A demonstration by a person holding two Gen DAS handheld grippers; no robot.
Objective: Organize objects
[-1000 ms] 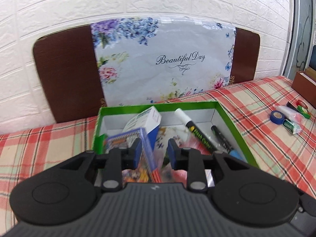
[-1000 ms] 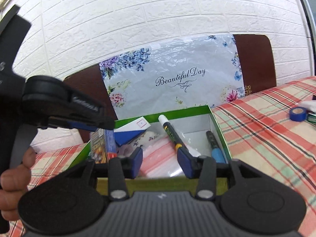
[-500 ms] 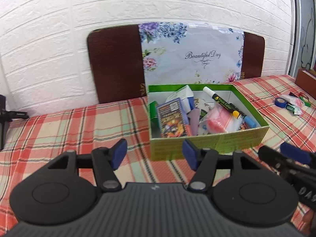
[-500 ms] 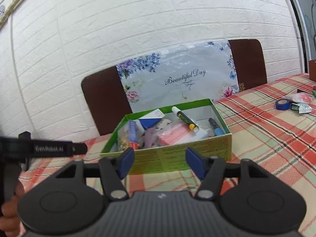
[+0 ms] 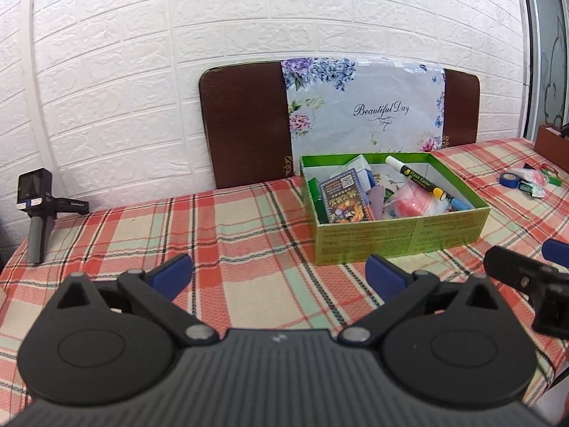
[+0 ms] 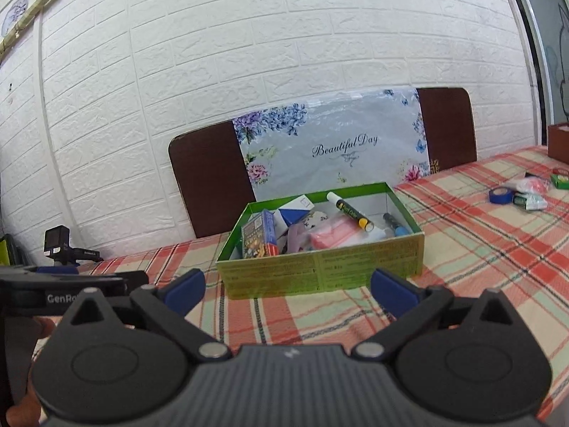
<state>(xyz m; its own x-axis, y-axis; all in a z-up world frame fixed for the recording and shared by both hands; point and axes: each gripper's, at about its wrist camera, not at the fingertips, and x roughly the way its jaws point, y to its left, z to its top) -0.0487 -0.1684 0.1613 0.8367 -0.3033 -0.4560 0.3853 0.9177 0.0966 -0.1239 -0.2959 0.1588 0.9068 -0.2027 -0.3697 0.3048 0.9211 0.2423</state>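
1. Checked red-and-cream plaid tablecloth point(image 5: 227, 235): spread over whole work surface; white brick-pattern wall behind.
2. Floral "Beautiful Day" board point(image 6: 330, 149): stood upright vs. wall, just behind box.
3. Green open-top cardboard box point(image 5: 402, 236): set on cloth, centre-right. Contents noted: colourful card pack point(image 5: 346, 203) leaning at left end, white-capped black marker pen point(image 5: 416, 176) laid slantwise on top, pink plastic-wrapped item, blue pen, small carton.
4. Left gripper point(image 5: 279, 274): blue pads spread wide, jaws just been opening, nothing between them; held short of box, near side.
5. Right gripper point(image 6: 288, 286): same – pads wide apart, jaws just been opening, empty; aimed at box front wall.
6. Loose items far right: blue tape roll point(image 6: 499, 195), small packets beside it; well apart from box, not yet stowed.
7. Step judged: box load released, hands clear. Next move prob. calls for reach to right-hand cluster, tape roll first, w/ open jaws aligned across it.
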